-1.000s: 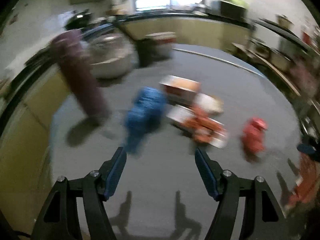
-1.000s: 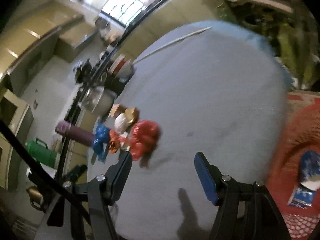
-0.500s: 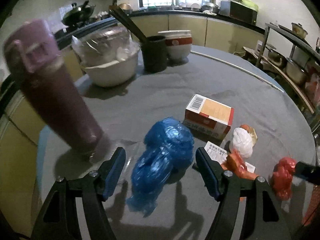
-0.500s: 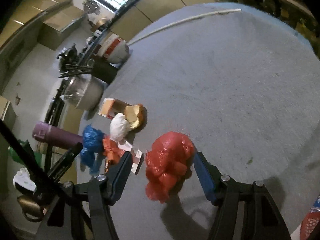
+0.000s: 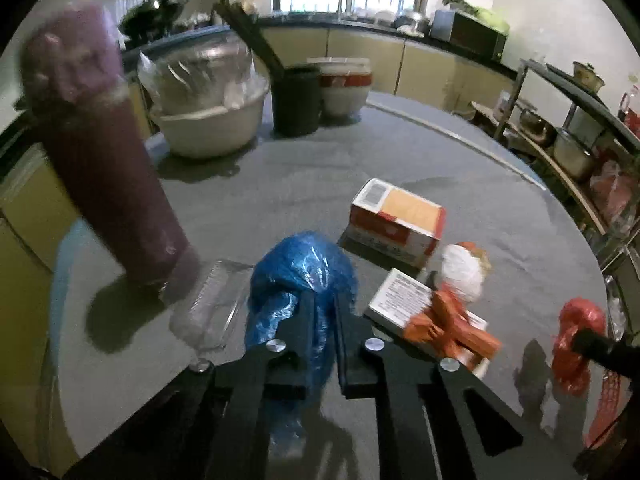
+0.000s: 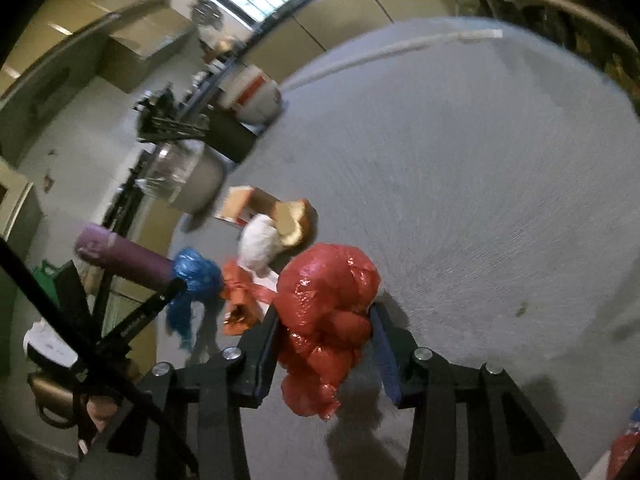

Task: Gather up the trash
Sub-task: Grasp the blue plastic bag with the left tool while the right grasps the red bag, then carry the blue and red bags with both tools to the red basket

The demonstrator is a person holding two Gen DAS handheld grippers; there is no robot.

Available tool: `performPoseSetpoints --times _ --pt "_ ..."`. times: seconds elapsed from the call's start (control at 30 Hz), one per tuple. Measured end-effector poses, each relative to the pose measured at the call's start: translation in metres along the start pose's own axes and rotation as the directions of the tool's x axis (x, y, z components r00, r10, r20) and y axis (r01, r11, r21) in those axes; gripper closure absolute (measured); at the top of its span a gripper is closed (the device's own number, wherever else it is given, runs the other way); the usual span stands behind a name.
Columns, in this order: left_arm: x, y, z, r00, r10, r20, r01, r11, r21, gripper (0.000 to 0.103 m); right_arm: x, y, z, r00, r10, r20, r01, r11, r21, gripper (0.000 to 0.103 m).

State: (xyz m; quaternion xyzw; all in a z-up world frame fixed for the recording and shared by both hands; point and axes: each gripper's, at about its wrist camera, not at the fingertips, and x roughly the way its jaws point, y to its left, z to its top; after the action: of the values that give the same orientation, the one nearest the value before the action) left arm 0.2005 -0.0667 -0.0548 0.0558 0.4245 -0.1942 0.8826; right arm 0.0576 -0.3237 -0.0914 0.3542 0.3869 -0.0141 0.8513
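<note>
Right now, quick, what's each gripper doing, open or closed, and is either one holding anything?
Left gripper: closed on the blue plastic bag.
Right gripper: closing around the red plastic bag, fingers against both sides; a firm grip cannot be told.

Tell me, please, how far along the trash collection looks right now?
Just started: nothing looks binned yet. In hand: the left gripper is clamped on the blue bag, and the right gripper is squeezing the red bag. Left on the table: the box, white wad and orange wrapper.
</note>
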Motion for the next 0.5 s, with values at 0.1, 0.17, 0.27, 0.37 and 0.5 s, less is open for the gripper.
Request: performPoseSetpoints --times 0.1,0.17,0.27,0.37,0.5 --pt "-0.026 -0.007 -0.01 0.999 -0.016 0.046 0.016 1.0 0.013 0.095 -0.02 0.004 -0.006 0.999 0.019 0.038 -0.018 0.999 -0.028 0.057" --pt "-0.042 -0.011 -0.019 0.998 -0.016 0.065 0.015 1.0 0.02 0.096 -0.033 0.004 -0.012 0.998 0.035 0.052 -0.033 0.999 -0.039 0.057" --pt "-0.065 -0.014 -0.031 0.995 -0.055 0.083 0.055 0.998 0.007 0.096 -0.05 0.005 -0.021 0.996 0.057 0.069 -0.052 0.997 -0.062 0.057" --pt "-0.088 -0.028 -0.042 0.992 -0.076 0.104 0.073 0.997 0.028 0.096 -0.069 0.0 -0.032 0.993 0.079 0.082 -0.073 0.994 -0.076 0.057" --pt "-0.112 -0.052 -0.053 0.985 -0.113 0.131 0.105 0.992 0.069 0.096 -0.09 -0.009 -0.042 0.991 0.097 0.097 -0.09 0.993 -0.07 0.057"
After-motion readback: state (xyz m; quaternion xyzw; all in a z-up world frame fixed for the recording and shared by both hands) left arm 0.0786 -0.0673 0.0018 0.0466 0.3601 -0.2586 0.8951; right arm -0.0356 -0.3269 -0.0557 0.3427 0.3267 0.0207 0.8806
